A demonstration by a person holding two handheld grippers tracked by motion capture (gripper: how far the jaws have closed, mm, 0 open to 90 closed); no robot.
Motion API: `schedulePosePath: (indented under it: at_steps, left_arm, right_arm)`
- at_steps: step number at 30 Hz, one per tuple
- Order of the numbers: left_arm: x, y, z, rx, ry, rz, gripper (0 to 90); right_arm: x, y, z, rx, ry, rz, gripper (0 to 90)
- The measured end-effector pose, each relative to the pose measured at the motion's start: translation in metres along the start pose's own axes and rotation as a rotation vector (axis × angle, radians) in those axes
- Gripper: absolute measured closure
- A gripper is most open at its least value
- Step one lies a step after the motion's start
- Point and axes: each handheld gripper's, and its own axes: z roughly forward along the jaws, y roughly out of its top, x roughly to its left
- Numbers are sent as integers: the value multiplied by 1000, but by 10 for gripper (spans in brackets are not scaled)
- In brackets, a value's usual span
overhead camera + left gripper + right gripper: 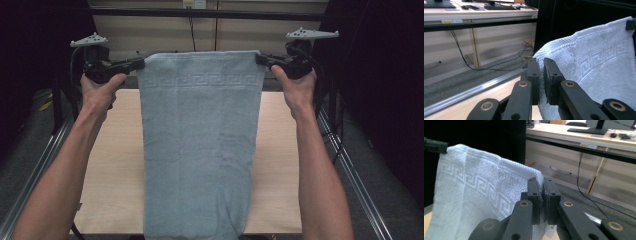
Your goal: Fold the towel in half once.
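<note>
My left hand-held gripper point(141, 63) and right hand-held gripper point(258, 58) each pinch a top corner of the towel point(200, 145), hung taut above the surface point(117, 165); thin corner bites could slip, dropping one side.

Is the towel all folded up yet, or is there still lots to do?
Not folded yet. Done so far: the left gripper and the right gripper are each shut on a top corner of the pale blue towel. In hand now: it hangs open and flat between them, its lower part draping toward the near edge of the wooden table. Left to do, probably: laying it down and making every fold, since none shows.
</note>
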Motion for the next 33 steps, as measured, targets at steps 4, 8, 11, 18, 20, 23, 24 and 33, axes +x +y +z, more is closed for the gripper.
schedulePosePath:
  at_steps: [4, 8, 11, 18, 20, 23, 24, 33]
  left_arm:
    - [-9, -30, -15, 6, -35, 12, 841]
    - [-24, -56, -31, 10, -69, 44, 840]
    - [-37, -77, -47, 24, -99, 68, 840]
    - [-66, -165, -82, 129, -164, 38, 839]
    - [-69, -178, -82, 151, -174, 17, 839]
    - [-86, -222, -78, 264, -200, 9, 838]
    - [-90, -232, -76, 290, -215, 2, 838]
    - [-119, -292, -58, 502, -286, 25, 837]
  right_arm:
    - [11, -33, -10, -27, 80, 37, 857]
    - [21, -55, -22, -40, 133, 43, 857]
    - [33, -78, -41, -49, 192, 55, 857]
    - [74, -150, -77, 38, 289, 61, 856]
    - [79, -162, -78, 64, 297, 72, 856]
    - [101, -222, -71, 203, 331, 118, 856]
    - [106, -238, -69, 234, 345, 144, 856]
    - [135, -314, -57, 427, 405, 196, 856]
